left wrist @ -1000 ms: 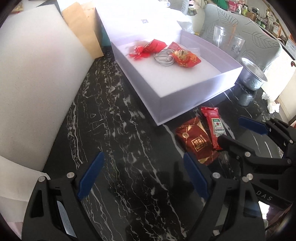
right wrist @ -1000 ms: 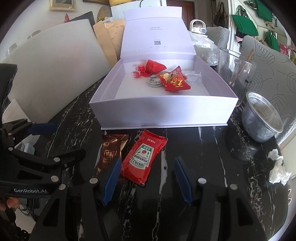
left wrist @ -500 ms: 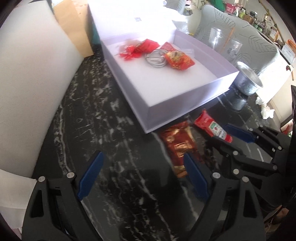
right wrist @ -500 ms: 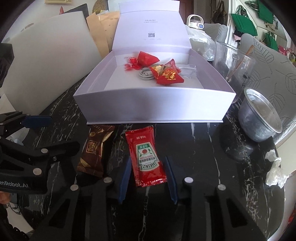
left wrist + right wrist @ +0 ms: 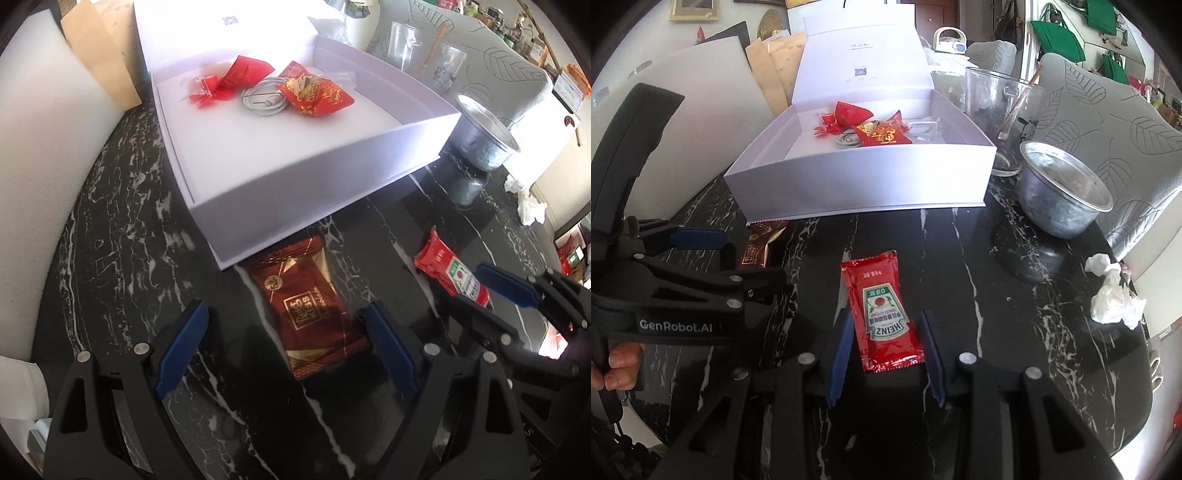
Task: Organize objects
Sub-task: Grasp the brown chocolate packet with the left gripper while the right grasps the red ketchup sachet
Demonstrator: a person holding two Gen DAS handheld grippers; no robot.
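Note:
A red Heinz ketchup packet point(image 5: 882, 314) lies on the black marble table, its near end between my right gripper's point(image 5: 886, 341) blue pads; the jaws stand close on either side, touching or nearly so. It also shows in the left wrist view point(image 5: 450, 271). A dark red chocolate packet point(image 5: 312, 306) lies in front of the white open box point(image 5: 295, 192), between the wide-open fingers of my left gripper point(image 5: 284, 339). The box holds red candy packets point(image 5: 317, 96) and a coiled white cable point(image 5: 263, 101).
A metal bowl point(image 5: 1063, 195) and a glass jug point(image 5: 1001, 110) stand right of the box. Crumpled tissue point(image 5: 1113, 295) lies at the table's right edge. A white foam board point(image 5: 40, 147) and brown paper bags point(image 5: 99, 62) lean at the left.
My right gripper has narrowed around the ketchup packet. My left gripper has moved right and forward, so the chocolate packet now lies between its open fingers.

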